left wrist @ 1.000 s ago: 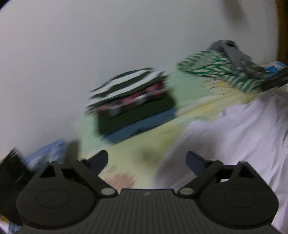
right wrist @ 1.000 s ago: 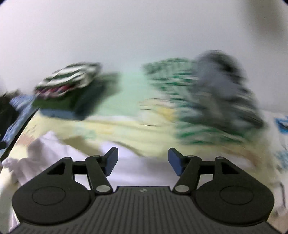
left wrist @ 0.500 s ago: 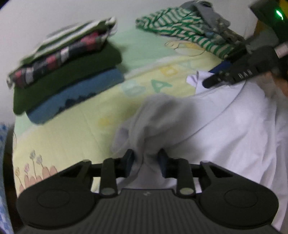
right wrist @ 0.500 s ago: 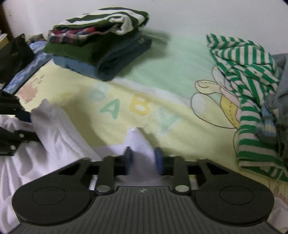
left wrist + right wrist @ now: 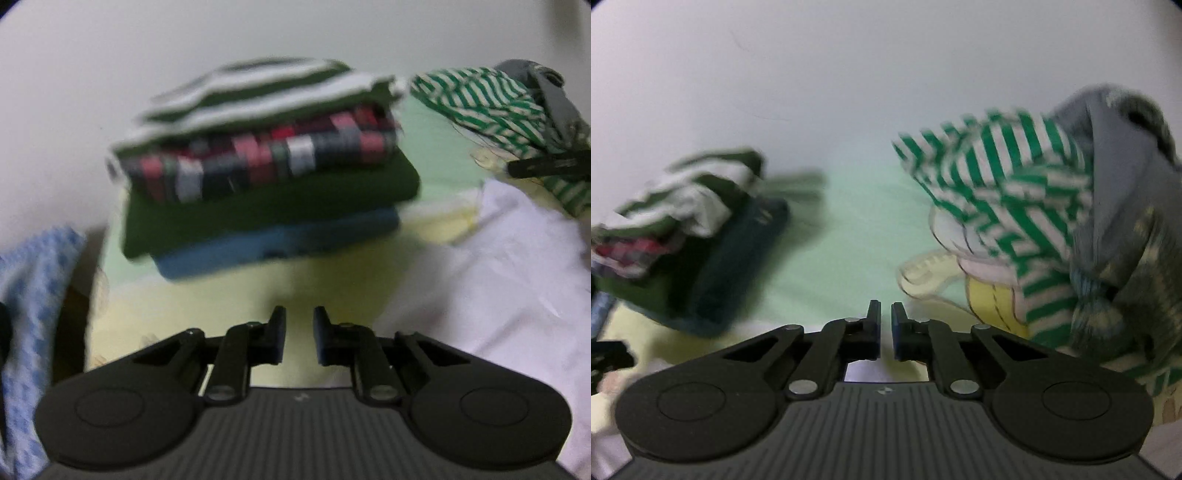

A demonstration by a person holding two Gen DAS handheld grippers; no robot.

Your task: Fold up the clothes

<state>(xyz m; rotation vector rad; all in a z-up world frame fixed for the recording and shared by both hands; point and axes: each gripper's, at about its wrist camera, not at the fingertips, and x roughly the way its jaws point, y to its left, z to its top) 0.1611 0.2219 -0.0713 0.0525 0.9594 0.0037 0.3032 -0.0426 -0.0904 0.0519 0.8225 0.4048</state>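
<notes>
Whereas half a second ago each pair of fingers pinched a bunched edge of the soft white cotton garment (image 5: pixel 509 266), the left gripper (image 5: pixel 299 334) now shows a narrow empty gap with pale yellow bed sheet (image 5: pixel 192 306) behind it, and the right gripper (image 5: pixel 885 328) has its fingers almost together with nothing visibly between them. Judging by that, both have let go and lifted, so one fold or spreading pull looks finished; the garment lies on the bed, right of the left gripper. Farther out stand the folded stack of striped, plaid, green and blue clothes (image 5: pixel 266 173) and the loose green-and-white striped top (image 5: pixel 1008 184). Motion blur smears both, and the white garment's overall shape is cut off, so how neatly it lies cannot be told.
</notes>
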